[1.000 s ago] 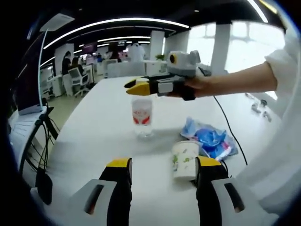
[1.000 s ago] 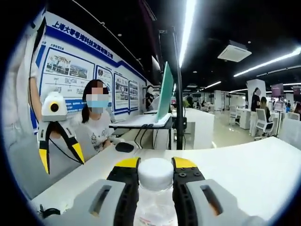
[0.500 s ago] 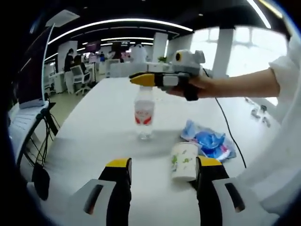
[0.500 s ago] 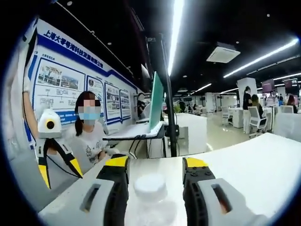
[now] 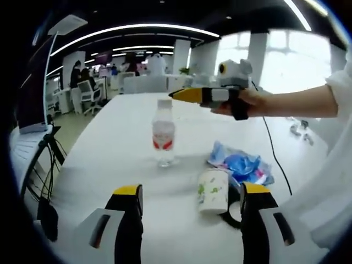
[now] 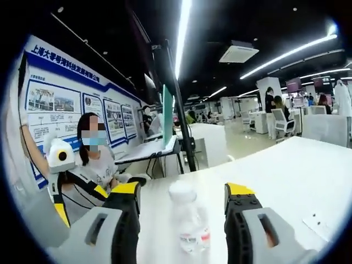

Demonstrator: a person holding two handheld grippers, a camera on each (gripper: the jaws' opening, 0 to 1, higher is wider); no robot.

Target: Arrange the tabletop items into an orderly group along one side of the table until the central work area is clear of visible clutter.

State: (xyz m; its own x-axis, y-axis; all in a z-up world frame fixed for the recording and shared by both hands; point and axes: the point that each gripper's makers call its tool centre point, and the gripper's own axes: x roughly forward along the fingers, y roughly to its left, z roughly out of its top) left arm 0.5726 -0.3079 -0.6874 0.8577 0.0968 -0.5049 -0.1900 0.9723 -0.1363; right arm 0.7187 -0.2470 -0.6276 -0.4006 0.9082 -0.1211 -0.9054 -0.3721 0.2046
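left gripper view: a clear plastic water bottle (image 5: 164, 135) stands upright on the white table (image 5: 115, 148), long axis vertical, white cap on top and a red and white label round its middle. what is inside it is hard to make out. nearer the camera and to the right stands a white paper cup (image 5: 213, 190) with a green print, upright, mouth up; its inside is hidden from this angle. just beside the cup, farther back, lies a crumpled blue and white plastic wrapper (image 5: 241, 165). a dark ring-shaped thing (image 5: 233, 213) peeks out from behind the cup, partly covered by the jaw, too cut off to name. the left gripper (image 5: 189, 193) has its yellow-tipped jaws spread wide with nothing between them, and the cup sits just inside the right one. the right gripper (image 5: 184, 94), held by a hand (image 5: 247, 103), reaches in from the right near the bottle's cap, apart from it; whether its jaws are parted i cannot tell here. a black cable (image 5: 273, 149) runs across the table.

right gripper view: the bottle (image 6: 188, 218) stands upright between the spread jaws of the right gripper (image 6: 183, 191), neither jaw touching it; its base is cut off. the left gripper (image 6: 77, 190) shows at the left, jaws apart. a seated person (image 6: 88, 159) is behind it, and a monitor (image 6: 167, 115) stands on a desk.
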